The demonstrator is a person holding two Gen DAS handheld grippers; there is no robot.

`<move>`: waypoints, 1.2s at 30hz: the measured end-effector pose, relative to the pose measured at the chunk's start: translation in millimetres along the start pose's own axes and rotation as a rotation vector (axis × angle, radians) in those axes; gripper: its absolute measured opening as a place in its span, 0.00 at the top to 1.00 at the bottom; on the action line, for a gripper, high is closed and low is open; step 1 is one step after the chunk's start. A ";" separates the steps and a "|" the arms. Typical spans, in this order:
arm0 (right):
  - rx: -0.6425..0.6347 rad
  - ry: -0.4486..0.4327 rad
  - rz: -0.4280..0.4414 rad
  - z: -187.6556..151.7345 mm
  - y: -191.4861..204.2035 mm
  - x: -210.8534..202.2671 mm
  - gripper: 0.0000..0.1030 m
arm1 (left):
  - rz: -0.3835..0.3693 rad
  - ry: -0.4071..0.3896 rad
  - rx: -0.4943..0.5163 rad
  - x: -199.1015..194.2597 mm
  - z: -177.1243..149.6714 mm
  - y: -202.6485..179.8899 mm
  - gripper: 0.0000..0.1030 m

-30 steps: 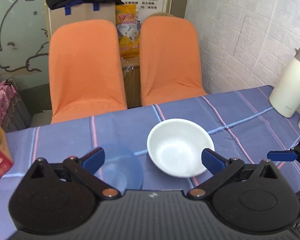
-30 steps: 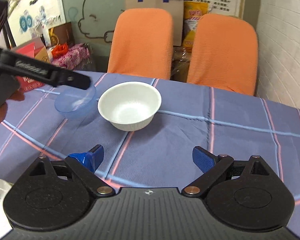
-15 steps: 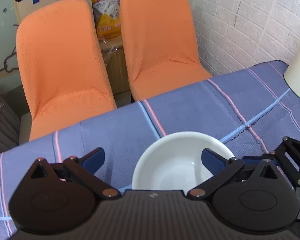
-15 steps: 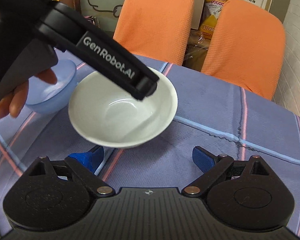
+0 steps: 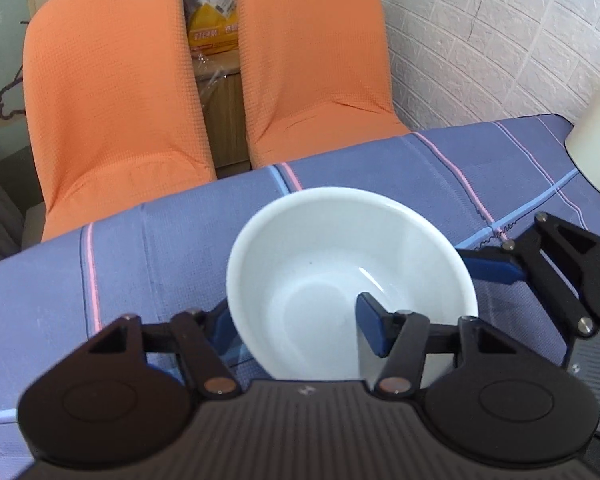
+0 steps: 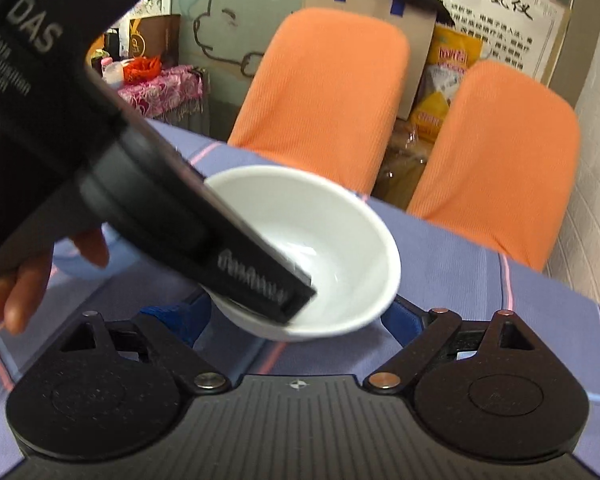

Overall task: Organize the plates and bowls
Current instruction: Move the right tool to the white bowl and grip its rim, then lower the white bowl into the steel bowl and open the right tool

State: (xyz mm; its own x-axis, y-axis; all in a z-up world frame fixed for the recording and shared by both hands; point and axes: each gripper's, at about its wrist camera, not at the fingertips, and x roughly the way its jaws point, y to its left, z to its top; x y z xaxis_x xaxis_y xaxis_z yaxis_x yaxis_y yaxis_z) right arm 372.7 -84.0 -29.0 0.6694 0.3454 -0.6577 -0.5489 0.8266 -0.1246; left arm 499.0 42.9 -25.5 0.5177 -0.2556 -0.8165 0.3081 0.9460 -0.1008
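The white bowl [image 5: 348, 276] sits on the blue checked tablecloth [image 5: 148, 248]. The left gripper [image 5: 296, 330] straddles its near rim, one pad [image 5: 370, 330] inside, one outside; firm grip cannot be confirmed. The right gripper [image 6: 296, 312], released, flanks the bowl.

**Bowl between two hand-held grippers**

The bowl [image 5: 348, 280] sits on the tabletop [image 5: 148, 248], near its far edge. The left hand-held gripper [image 5: 296, 330] straddles the bowl's near wall, one finger inside the bowl, the other outside to its left. The right hand-held gripper [image 6: 296, 312] lies at the bowl's right, its fingers either side of the bowl's near rim. Behind the tabletop stand two chairs [image 5: 108, 92] side by side, with a bag [image 5: 212, 4] between their backs. A jug [image 5: 598, 140] stands at the tabletop's right. A second bowl [image 6: 96, 260] lies left of the first, partly hidden by a hand [image 6: 32, 280].
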 end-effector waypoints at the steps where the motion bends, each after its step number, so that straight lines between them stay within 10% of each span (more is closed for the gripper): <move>1: 0.005 -0.018 0.005 0.3 -0.9 -3.0 0.24 | -0.003 -0.001 0.004 -1.3 -0.3 -0.6 0.43; 16: 0.021 -0.093 -0.026 -1.4 -9.3 -64.6 0.24 | -0.033 -0.111 0.052 -79.0 -28.2 -50.1 0.44; 26: 0.034 -0.074 -0.071 -67.3 30.2 -193.9 0.21 | -0.114 -0.131 0.123 -163.4 -125.8 -150.3 0.43; 36: 0.072 -0.002 -0.079 -140.9 62.4 -239.9 0.20 | -0.146 -0.048 0.172 -166.7 -216.4 -206.9 0.43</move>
State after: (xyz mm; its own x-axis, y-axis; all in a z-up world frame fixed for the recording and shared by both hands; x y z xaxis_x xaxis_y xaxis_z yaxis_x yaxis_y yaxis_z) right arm 107.2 -177.9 16.4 0.7100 0.2784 -0.6468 -0.4570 0.8810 -0.1224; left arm 176.2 -67.1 8.4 0.4935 -0.4007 -0.7719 0.5121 0.8513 -0.1145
